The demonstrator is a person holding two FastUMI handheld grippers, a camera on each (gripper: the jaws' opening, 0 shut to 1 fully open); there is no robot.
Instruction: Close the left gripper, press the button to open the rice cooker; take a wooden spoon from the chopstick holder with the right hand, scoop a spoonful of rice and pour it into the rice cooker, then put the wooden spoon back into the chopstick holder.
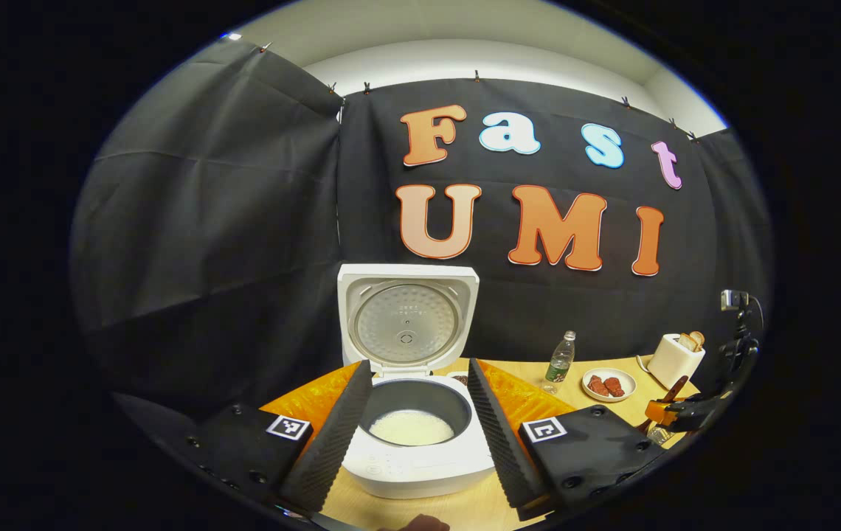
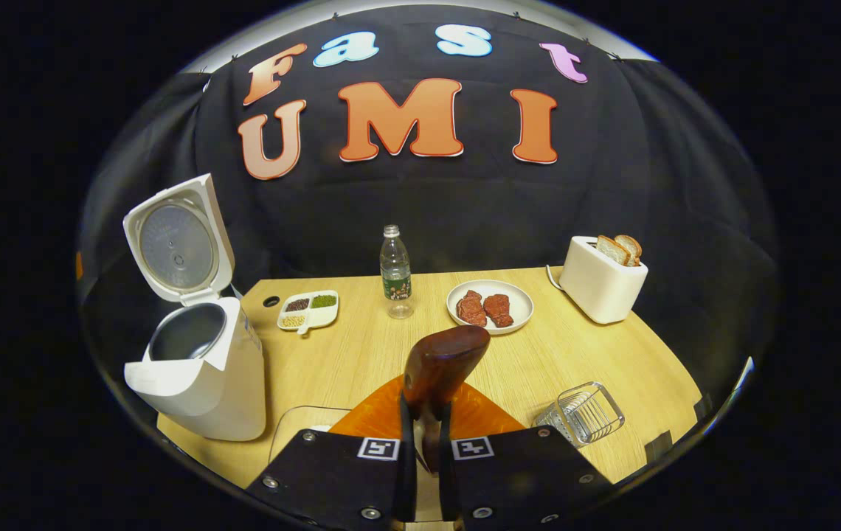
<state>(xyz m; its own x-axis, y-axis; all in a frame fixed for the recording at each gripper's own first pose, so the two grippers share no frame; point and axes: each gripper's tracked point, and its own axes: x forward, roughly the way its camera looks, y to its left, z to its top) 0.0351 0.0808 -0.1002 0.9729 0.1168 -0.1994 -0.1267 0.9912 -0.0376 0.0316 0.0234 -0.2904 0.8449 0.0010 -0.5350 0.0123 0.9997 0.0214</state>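
The rice cooker [image 1: 420, 435] was seen on the light wood-grain bench [image 2: 361, 354], a smooth white body with rounded corners and its lid [image 1: 407, 324] raised upright at the back. The underside of the lid carried a round, dimpled metal plate. Inside, the dark pot held a pale, grainy layer of rice [image 1: 411, 428] at the bottom.

The left gripper [image 1: 420, 435] was held level in front of the cooker with its fingers spread wide. The ribbed black foam pads [image 1: 336, 435] framed the cooker's open pot on either side without touching it.

The right gripper [image 2: 426, 442] was pressed together on the wooden spoon [image 2: 439, 365], which was pinched by its handle between the two fingers. The glossy, reddish-brown bowl of the spoon rose above the fingertips, tilted a little to the right. The gripper was held above the near edge of the bench, pointing toward the back wall.

The chopstick holder [image 2: 581, 413], a clear ribbed container, stood just to the right of that gripper. Farther back, a divided white dish of grains [image 2: 308, 310], a clear plastic bottle [image 2: 395, 273], a plate of red meat [image 2: 490, 306] and a white toaster [image 2: 601, 284] with bread slices were set out across the bench.
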